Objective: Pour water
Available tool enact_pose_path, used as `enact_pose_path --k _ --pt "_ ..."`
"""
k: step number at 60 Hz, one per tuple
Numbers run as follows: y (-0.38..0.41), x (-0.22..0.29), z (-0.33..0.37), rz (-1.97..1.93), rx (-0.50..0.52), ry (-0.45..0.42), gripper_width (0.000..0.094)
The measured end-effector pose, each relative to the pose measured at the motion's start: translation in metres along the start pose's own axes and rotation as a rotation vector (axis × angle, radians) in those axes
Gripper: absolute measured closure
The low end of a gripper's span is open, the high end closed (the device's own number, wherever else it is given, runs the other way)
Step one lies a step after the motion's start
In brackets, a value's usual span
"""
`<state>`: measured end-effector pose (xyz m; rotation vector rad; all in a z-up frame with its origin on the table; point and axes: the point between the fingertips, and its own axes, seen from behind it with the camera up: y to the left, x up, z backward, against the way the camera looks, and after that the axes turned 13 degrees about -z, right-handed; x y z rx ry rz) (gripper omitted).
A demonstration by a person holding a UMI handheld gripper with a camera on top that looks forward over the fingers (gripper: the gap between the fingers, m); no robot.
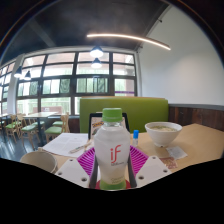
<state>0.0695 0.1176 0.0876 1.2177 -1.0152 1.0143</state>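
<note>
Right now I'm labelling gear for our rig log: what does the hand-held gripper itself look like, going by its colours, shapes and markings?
The hand-held gripper shows two pale, whitish fingers that widen toward the camera. Each carries a magenta pad on its inner face, marked with lighter diagonal stripes. No cables, sleeve or printed text on it are visible.

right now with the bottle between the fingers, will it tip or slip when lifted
The bottle looks tall and narrow, so it may tip if nudged high. Its smooth printed label could be slippery, though the gripper pads flank it low. Probably squeezable plastic; fill level is unclear.
</note>
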Motion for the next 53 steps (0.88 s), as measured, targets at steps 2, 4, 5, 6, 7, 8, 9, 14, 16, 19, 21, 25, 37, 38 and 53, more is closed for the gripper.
enact_pose_path --k 2,4,5,6,7,8,9,14,16,19,21,25,37,38,53 --pt "-0.001 -0.004 0.001 0.014 -0.001 0.031 0.0432" --pt "-0.006 -0.014 0.003 0.047 -0.01 0.088 0.0341" --pt "-0.008 -0.017 0.005 0.062 -0.009 0.113 0.027" --pt "-0.009 -0.019 0.007 0.073 -0.006 0.129 0.0188" --pt "-0.01 -0.02 0.01 0.079 -0.006 0.135 0.0151" --pt "-0.011 -0.017 0.012 0.082 -0.006 0.132 0.0091" --pt "-0.011 -0.015 0.015 0.081 -0.002 0.129 0.0087" --pt "-0.022 0.0 0.042 0.073 -0.02 0.101 0.0116" --pt "-0.022 0.004 0.057 0.07 -0.016 0.104 0.0112" --pt "-0.016 0.01 0.079 0.063 0.003 0.108 0.0111" --pt "-0.013 0.013 0.096 0.058 0.013 0.108 0.011" --pt "-0.008 0.02 0.135 0.043 0.025 0.114 0.0107" --pt "0.007 0.026 0.253 -0.001 0.08 0.145 0.0108" --pt "0.009 0.025 0.261 -0.002 0.084 0.149 0.011" --pt "0.015 0.025 0.344 0.03 0.108 0.124 0.0107"
